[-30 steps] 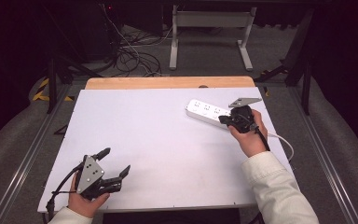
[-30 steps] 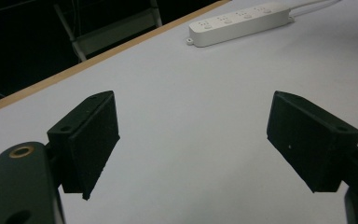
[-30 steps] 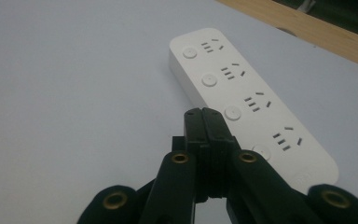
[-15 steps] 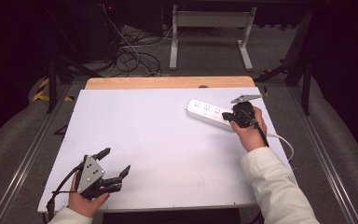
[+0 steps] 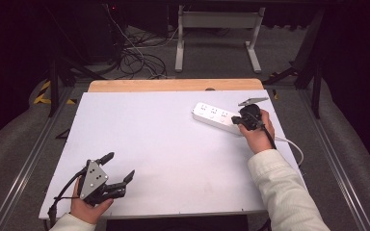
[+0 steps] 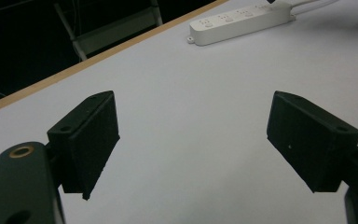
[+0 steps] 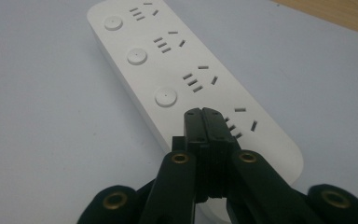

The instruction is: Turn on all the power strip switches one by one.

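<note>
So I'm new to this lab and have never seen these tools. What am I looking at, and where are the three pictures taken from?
A person holds a hand-held two-jaw gripper in each hand. The high view looks down on the white table; each gripper also carries its own camera. The left gripper rests near the table's front edge, jaws wide open, with nothing between them. The right gripper has its jaws shut together, gripping nothing, its tip over the white power strip, near the fourth button. Whether it touches is unclear.

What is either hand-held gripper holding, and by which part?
Nothing. The right hand-held gripper is shut with nothing between its jaws, over the power strip; the left hand-held gripper is open over bare table.
</note>
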Available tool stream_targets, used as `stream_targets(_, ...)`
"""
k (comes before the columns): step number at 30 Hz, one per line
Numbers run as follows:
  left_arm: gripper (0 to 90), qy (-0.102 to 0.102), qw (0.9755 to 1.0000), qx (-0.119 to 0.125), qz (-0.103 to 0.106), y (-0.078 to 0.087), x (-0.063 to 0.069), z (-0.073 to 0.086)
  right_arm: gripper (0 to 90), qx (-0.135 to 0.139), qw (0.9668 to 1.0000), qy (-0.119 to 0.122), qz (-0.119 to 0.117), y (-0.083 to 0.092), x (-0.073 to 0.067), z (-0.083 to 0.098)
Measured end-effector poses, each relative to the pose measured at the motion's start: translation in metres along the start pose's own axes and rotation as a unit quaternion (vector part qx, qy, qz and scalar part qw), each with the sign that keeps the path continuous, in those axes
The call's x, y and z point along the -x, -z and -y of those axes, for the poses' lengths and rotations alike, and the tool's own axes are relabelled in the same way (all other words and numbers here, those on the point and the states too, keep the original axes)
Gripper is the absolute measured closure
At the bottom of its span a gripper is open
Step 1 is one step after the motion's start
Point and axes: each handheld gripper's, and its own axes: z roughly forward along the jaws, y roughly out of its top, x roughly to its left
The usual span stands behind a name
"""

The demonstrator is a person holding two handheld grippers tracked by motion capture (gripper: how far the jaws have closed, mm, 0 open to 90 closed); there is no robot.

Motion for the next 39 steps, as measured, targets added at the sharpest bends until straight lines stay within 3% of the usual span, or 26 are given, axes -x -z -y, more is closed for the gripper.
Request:
stream_targets(9, 16.9, -0.003, 1.0, -0.002, -0.001, 0.0, -0.001, 0.0, 90.0, -0.013, 0.9999, 0.007, 0.007, -0.009, 0.0, 0.001)
stream_targets(22, 16.9, -0.005, 1.0, 0.0, -0.003, 0.001, 0.0, 0.0, 90.0, -0.01, 0.9999, 0.008, 0.011, -0.01, -0.001, 0.002)
stream_targets(29, 16.9, -0.005, 1.0, 0.0, -0.002, 0.001, 0.0, 0.0, 90.0, -0.016, 0.9997, 0.002, 0.021, -0.012, -0.004, 0.002)
stream_targets(39, 16.9, -0.002, 1.0, 0.002, 0.0, 0.001, 0.001, 0.0, 90.0, -0.017, 0.9995, -0.023, 0.015, -0.012, -0.001, 0.002)
